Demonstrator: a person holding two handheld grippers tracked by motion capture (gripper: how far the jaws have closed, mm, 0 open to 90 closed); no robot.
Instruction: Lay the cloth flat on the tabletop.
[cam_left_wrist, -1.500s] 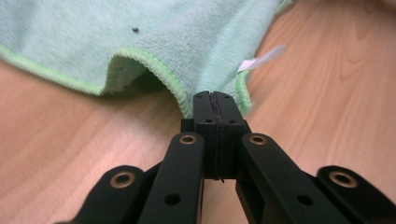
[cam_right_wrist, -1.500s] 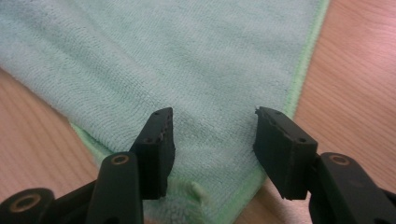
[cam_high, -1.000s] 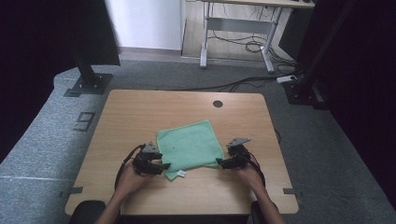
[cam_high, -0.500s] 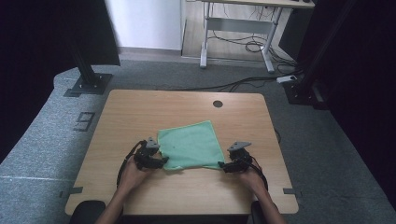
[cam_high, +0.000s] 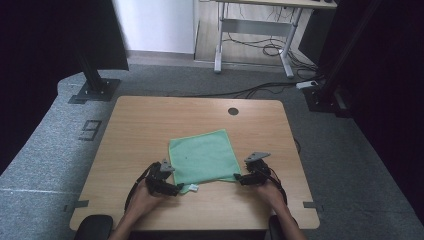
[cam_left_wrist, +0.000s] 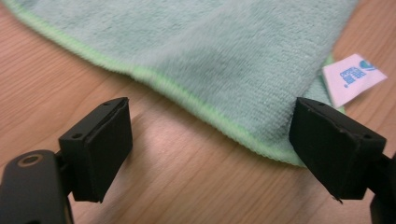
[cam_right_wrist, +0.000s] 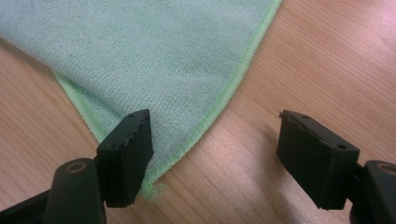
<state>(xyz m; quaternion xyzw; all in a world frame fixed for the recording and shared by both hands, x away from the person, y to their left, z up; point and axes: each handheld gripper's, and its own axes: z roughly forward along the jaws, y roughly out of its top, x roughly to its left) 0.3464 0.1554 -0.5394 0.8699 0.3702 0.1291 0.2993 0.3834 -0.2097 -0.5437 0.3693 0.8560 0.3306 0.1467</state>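
1. Your left claw (cam_high: 175, 189) rests low on the tabletop (cam_high: 140, 130) at the near left corner of the green cloth (cam_high: 202, 156). Its jaws have just been opening and now stand wide apart, gripping nothing.
2. In the left gripper view, the cloth's hemmed edge (cam_left_wrist: 187, 95) runs slantwise between the two jaws. The corner reaches the right-hand jaw, while the left-hand jaw stands on bare wood.
3. A white label (cam_left_wrist: 353, 78) juts from the cloth's edge just past that right-hand jaw.
4. Your right claw (cam_high: 239, 178) sits at the cloth's near right corner, jaws apart and clamping nothing.
5. In the right gripper view, the corner tip lies by the left-hand jaw, with a small frayed tuft (cam_right_wrist: 154, 190) at its point. The right-hand jaw stands clear of the cloth on bare wood.
6. The cloth lies flat and roughly square near the middle of the tabletop, slightly turned against the tabletop's edges.
7. Open room: bare wood surrounds the cloth on all sides, widest to the left and beyond the far hem. A round cable hole (cam_high: 233, 111) lies well apart from the cloth, near the far edge.
8. The near strip between the cloth and the tabletop's front edge is narrow, and your two hands occupy it.
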